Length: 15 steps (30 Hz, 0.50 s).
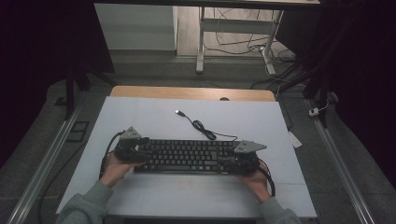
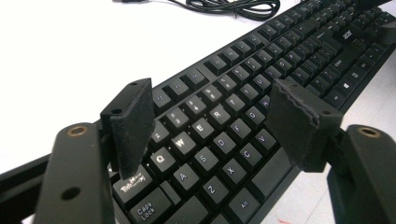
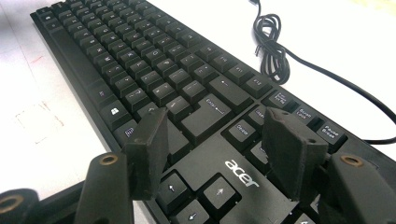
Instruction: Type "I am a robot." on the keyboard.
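— What carries everything here?

— A table [image 1: 140,116] with a pale, bluish-white top. A strip of bare wood [image 1: 191,93] shows along its far edge.

— And what lies on it?

— A black keyboard [image 1: 187,155], flat, its long side parallel to the near edge, roughly centred between the left and right edges and nearer the near edge than the far one.

— Anything else?

— Its black cable [image 1: 205,129]. It runs from the keyboard's far side, loops in a small coil just beyond it, and ends in a plug [image 1: 179,112] lying towards the far edge, near the middle.
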Available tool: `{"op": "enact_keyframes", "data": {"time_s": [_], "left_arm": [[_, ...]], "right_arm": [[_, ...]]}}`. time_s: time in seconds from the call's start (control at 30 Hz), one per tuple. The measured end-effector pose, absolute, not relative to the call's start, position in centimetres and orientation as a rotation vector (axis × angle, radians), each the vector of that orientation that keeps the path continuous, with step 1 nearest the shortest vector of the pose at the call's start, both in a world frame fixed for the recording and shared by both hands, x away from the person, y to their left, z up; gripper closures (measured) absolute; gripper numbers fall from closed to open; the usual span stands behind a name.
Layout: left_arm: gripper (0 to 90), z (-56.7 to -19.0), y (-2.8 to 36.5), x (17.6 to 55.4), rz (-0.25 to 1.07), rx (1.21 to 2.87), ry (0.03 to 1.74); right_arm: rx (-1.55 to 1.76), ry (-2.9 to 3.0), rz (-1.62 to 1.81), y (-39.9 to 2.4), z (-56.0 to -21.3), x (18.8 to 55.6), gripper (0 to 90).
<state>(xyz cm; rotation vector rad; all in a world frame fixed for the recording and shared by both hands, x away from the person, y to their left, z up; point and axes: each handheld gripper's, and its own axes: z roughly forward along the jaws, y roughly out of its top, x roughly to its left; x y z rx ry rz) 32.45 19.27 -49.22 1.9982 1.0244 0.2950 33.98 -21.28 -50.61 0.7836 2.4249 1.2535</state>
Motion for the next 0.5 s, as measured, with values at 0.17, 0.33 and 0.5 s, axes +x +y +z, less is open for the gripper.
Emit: {"op": "enact_keyframes", "data": {"time_s": [0.17,0.33,0.5], "left_arm": [[34.8,-49.1,18.9,33.1,0.294,2.017,1.011],[44.1,-49.0,18.3,33.6,0.305,2.056,0.966],[57.2,-49.3,17.6,34.1,0.315,2.097,0.93]], "right_arm": [[0.786,2.429,1.26,-21.2,-50.8,34.0,41.2],[0.78,2.435,1.253,-21.1,-50.8,33.9,41.2],[0.79,2.431,1.252,-21.2,-50.8,34.0,41.2]]}}
